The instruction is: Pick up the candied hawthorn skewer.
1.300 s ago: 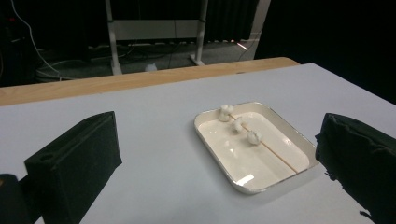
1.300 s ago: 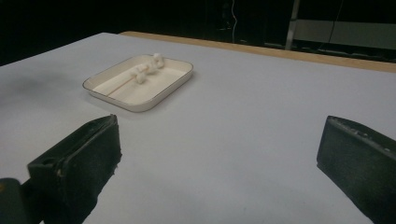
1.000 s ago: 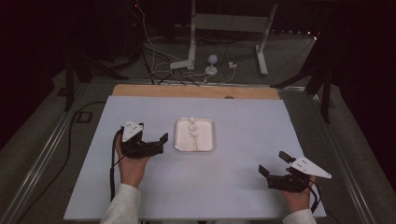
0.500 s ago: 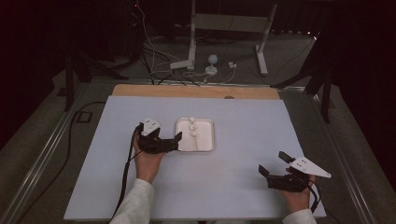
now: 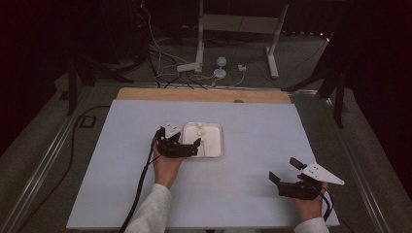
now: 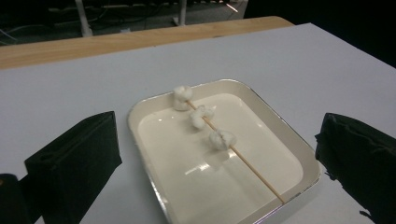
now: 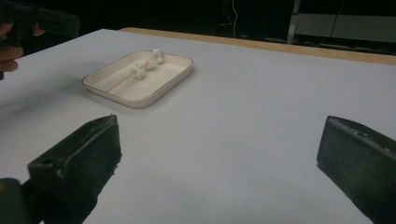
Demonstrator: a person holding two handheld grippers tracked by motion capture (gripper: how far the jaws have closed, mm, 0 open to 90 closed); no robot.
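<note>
A white rectangular tray (image 5: 215, 150) (image 6: 149, 114) (image 7: 173, 77) lies near the middle of the table. In it rests a thin wooden skewer (image 6: 254, 169) with three white marshmallows (image 6: 202, 116) (image 5: 199, 129) (image 7: 145, 65) threaded on its far end. My left gripper (image 5: 190, 142) (image 6: 219, 158) is open at the tray's left edge, its jaws standing on either side of the tray's near end with nothing between them. My right gripper (image 5: 285, 171) (image 7: 219, 158) is open over bare table at the front right, far from the tray.
The table top (image 5: 252, 126) is pale with a wooden strip (image 5: 204, 94) along its far edge. Beyond it, cables and a metal stand's legs (image 5: 272, 58) lie on the dark floor. A cable (image 5: 141, 179) trails from my left gripper toward the front edge.
My left gripper has moved right and slightly forward from the table's left side up to the tray's edge. The right gripper has stayed in place.
</note>
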